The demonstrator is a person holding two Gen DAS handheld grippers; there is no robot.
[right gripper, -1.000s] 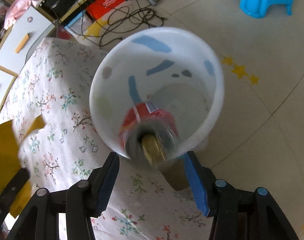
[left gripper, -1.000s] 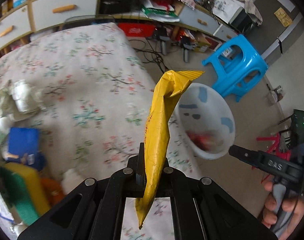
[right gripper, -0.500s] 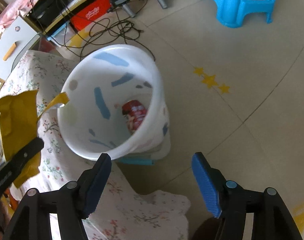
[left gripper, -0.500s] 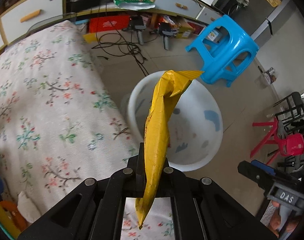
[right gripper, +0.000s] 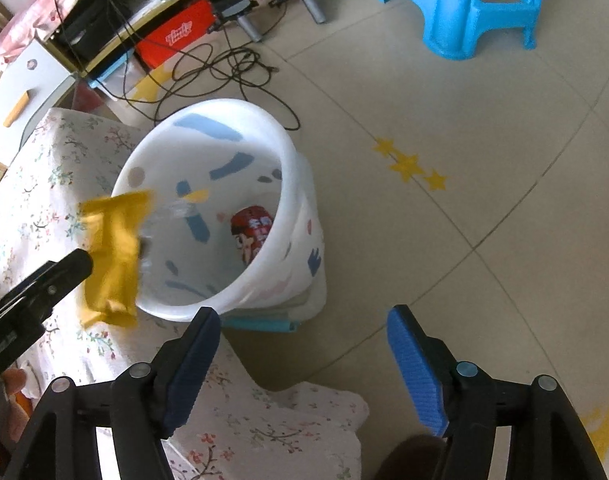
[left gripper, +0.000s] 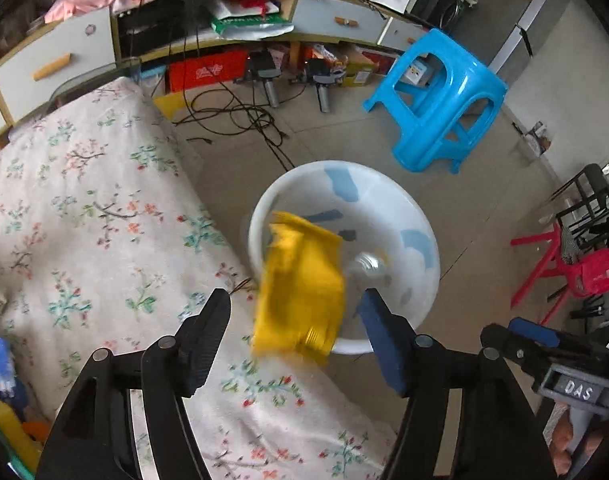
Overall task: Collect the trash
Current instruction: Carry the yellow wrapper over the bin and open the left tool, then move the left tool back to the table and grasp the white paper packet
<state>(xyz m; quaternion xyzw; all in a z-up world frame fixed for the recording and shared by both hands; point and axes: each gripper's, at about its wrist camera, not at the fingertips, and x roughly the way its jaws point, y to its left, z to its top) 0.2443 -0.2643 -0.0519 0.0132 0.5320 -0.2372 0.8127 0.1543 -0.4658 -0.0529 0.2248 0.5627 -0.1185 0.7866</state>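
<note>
Step in hand: release of one piece of trash over the bin. Left gripper [left gripper: 296, 332] with jaws just opened wide, nothing clamped. Yellow wrapper [left gripper: 302, 288] loose between and ahead of the jaws, motion-blurred, apparently in free fall. Position of wrapper: over the near rim of the white bin [left gripper: 428, 248], lower corner overlapping the rim on the bed side; judged likely to drop in, but a catch on the rim or a slide onto the floral bedspread [left gripper: 84, 208] not excluded.

Right gripper [right gripper: 300, 360] hanging beside the bin over the tiled floor [right gripper: 444, 120], jaws just opened further, well apart and empty.

Bin contents: a red printed packet [right gripper: 252, 228] near the bottom, plus a clear crinkled item, partly hidden and too blurred to identify.

Wrapper appearance: flat foil-type pouch, bright yellow, creased and slightly folded, crimped seam along the lower edge, seemingly empty and light. Likely to flutter, not fall straight.

Next move, as judged: confirm landing inside the bin, then swing the left gripper to the remaining clutter at the left edge of the bed. Jaws already open enough for a soft, thin item; pinch needed on a fold, not a flat face.
</note>
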